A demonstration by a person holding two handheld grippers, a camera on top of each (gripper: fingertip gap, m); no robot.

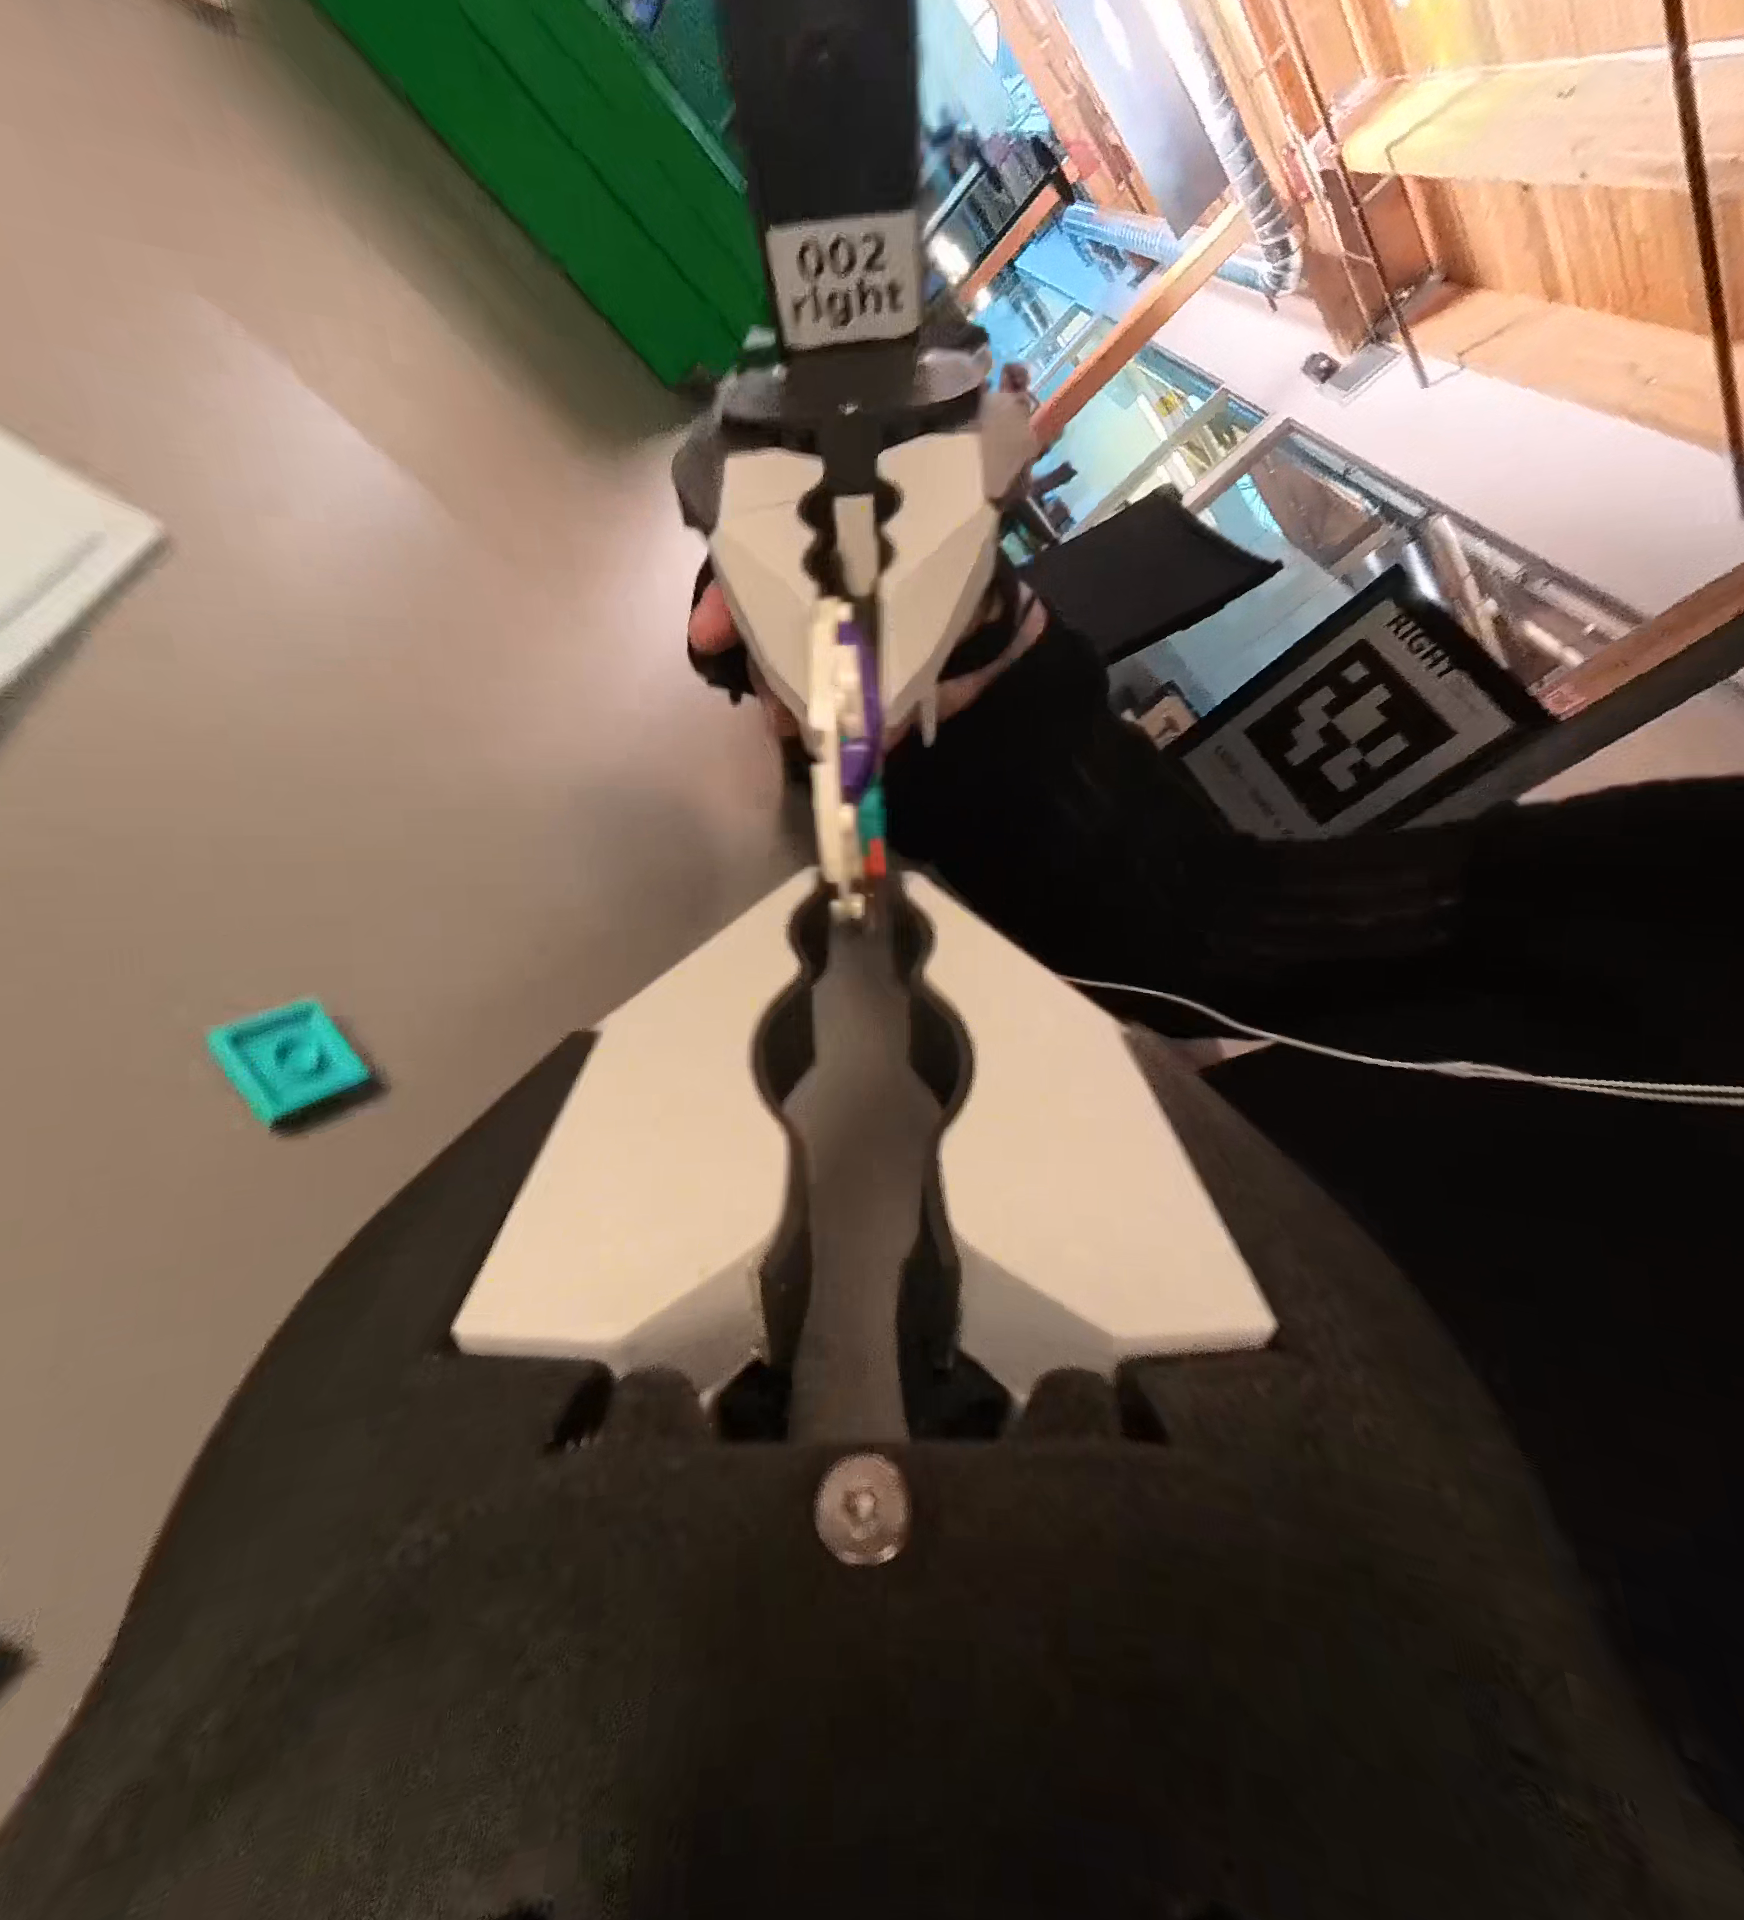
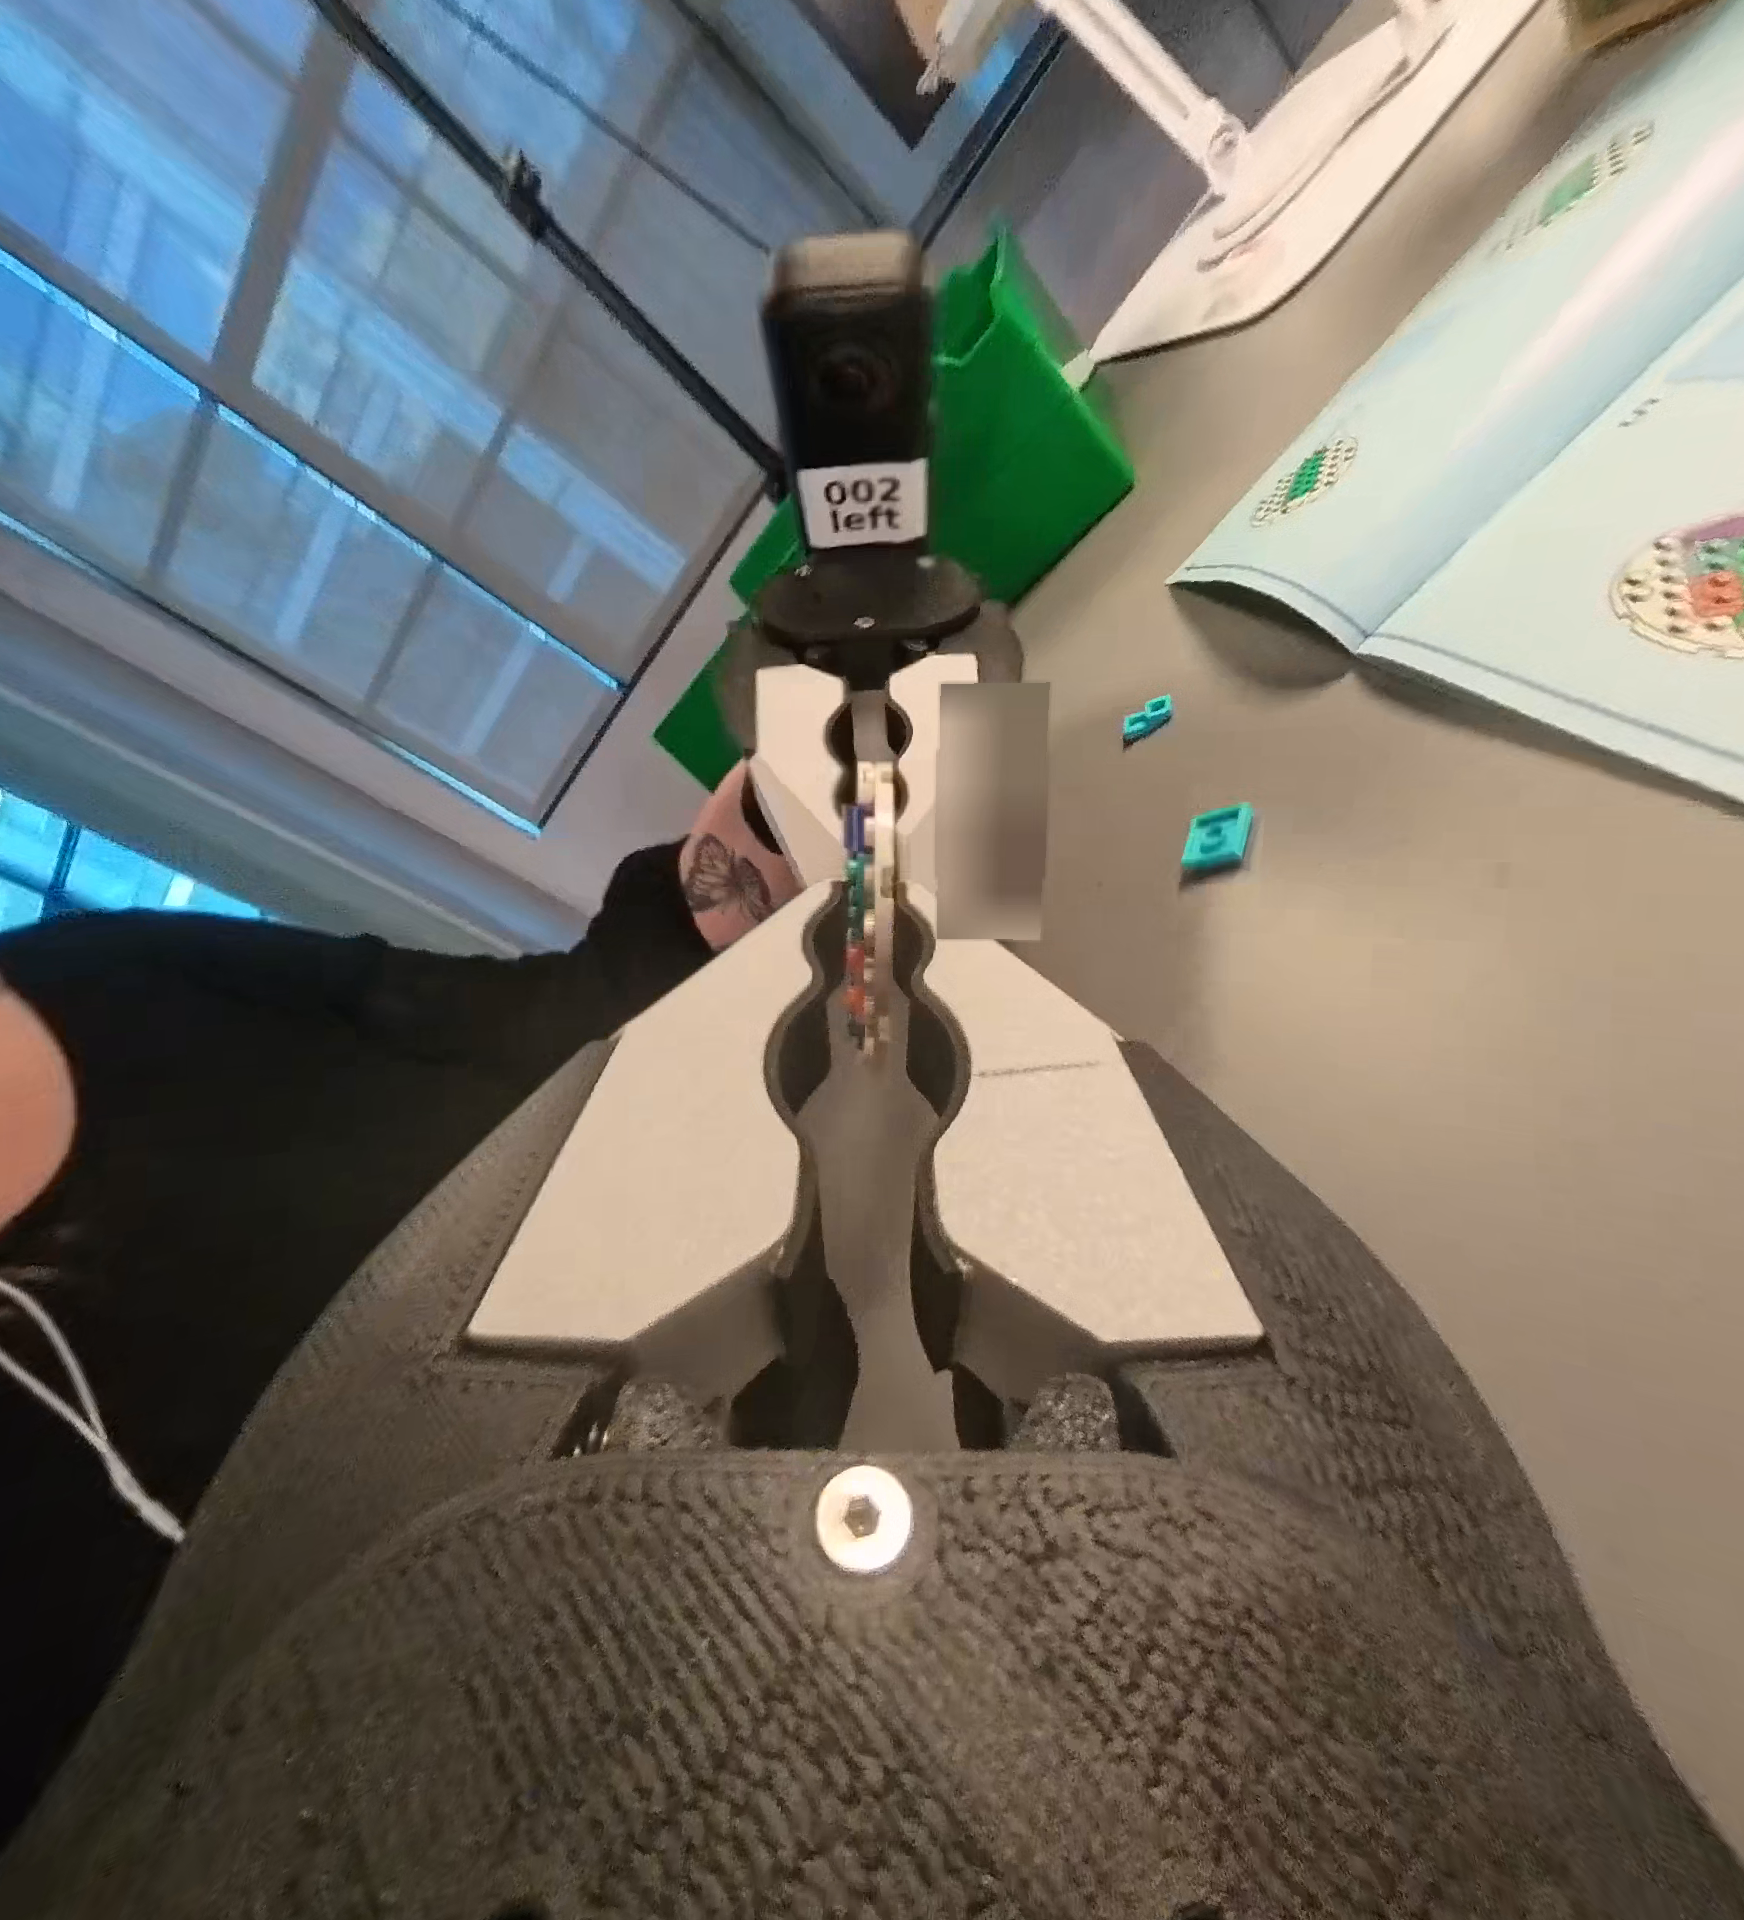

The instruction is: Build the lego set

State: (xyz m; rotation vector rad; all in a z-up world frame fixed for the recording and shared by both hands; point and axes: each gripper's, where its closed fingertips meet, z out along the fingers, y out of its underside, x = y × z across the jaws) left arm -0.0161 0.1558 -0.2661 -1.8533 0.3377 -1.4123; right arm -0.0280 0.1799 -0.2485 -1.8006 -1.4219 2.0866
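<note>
Left hand-held gripper (image 1: 852,904) is clamped on one rim of the plate (image 1: 847,748), w/ the right hand-held gripper (image 2: 873,1039) clamped on the opposite rim. The plate, a white round lego base w/ purple, green and red bricks on one face, is held edge-on in mid-air between both, above the counter (image 1: 276,727). Held from two sides, prob. so it can be turned or steadied w/o slipping; a single pinch on a thin rim would let it pivot. Two teal tiles (image 2: 1218,837) are left loose on the counter near the open booklet (image 2: 1533,499) at its far edge, likely next pieces. A green box (image 2: 1013,416) is seen beyond. Build judged partway done.
</note>
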